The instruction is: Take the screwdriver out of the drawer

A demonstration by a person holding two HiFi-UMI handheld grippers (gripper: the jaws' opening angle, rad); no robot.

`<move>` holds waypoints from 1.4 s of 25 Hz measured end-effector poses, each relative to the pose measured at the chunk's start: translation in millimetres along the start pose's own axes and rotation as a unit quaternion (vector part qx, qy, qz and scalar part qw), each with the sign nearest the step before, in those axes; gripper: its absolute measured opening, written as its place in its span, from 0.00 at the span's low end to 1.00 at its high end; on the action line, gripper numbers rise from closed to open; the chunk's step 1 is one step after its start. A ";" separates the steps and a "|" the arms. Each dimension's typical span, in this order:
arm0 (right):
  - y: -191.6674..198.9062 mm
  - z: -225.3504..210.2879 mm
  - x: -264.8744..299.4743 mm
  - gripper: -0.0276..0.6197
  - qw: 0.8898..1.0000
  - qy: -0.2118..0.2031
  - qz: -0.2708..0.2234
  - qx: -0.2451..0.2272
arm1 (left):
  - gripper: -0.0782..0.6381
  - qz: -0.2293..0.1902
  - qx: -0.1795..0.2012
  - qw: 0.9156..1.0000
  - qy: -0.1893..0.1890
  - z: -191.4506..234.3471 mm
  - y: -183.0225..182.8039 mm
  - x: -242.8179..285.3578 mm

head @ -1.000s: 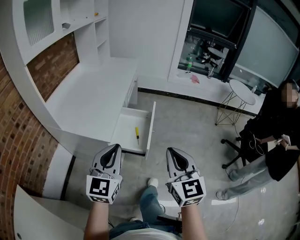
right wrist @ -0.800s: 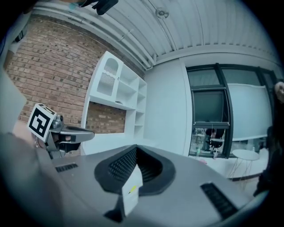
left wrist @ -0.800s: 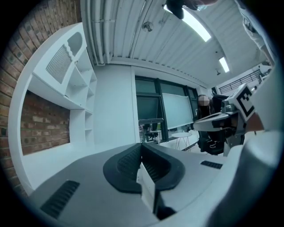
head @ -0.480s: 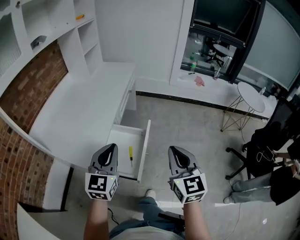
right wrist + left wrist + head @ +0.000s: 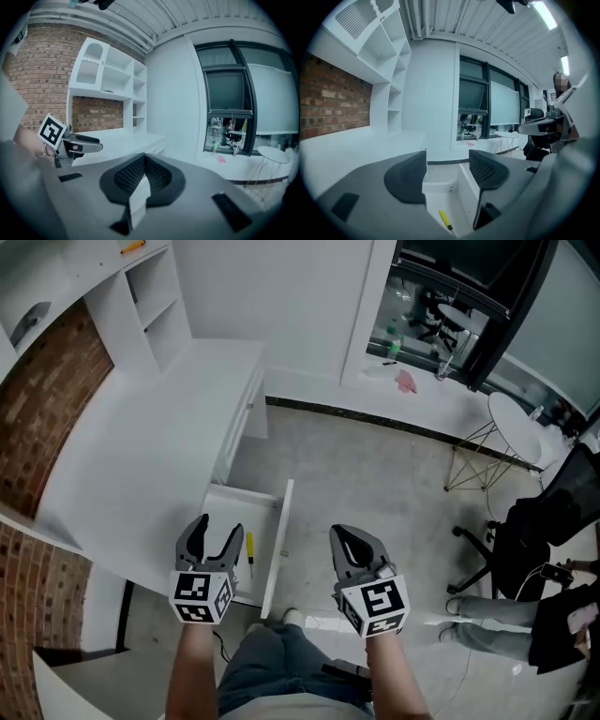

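Flanking left claw (opening, empty): screwdriver

Left gripper now sits over the open drawer, no longer short of it. I see its jaws opening from shut, nothing between them. Screwdriver now lies just beside its tip. Right gripper has advanced alongside the drawer front. The person has slid toward the right edge.
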State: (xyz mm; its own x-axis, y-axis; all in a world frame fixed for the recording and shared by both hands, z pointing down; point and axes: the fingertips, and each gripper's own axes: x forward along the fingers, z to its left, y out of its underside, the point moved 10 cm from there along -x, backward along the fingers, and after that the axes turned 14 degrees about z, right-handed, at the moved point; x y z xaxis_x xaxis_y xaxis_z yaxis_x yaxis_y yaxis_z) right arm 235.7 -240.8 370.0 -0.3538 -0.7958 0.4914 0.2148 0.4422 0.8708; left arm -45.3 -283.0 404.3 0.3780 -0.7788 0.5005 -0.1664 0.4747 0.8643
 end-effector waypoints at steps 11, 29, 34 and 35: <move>64.2 -4.2 72.3 0.06 0.989 0.003 0.111 0.092 | 0.50 0.153 -0.034 0.987 0.017 23.8 91.7 88.2; 173.2 18.8 154.6 0.06 0.964 -0.016 0.208 0.167 | 0.34 0.371 -0.076 0.925 0.015 25.5 227.3 197.7; 179.2 24.2 158.0 0.06 0.965 -0.020 0.211 0.156 | 0.22 0.378 -0.043 0.925 0.010 22.0 237.5 206.0; 179.4 25.0 157.2 0.06 0.964 -0.021 0.214 0.154 | 0.22 0.377 -0.043 0.925 0.011 21.8 236.9 206.7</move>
State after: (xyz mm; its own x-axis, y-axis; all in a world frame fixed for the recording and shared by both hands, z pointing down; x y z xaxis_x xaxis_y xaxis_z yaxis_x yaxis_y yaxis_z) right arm 195.8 -276.2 603.9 -0.3306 -0.4981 0.8016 0.0702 0.8340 0.5472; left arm -26.5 -340.5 713.6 0.2025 -0.2048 0.9576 -0.3183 0.9110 0.2621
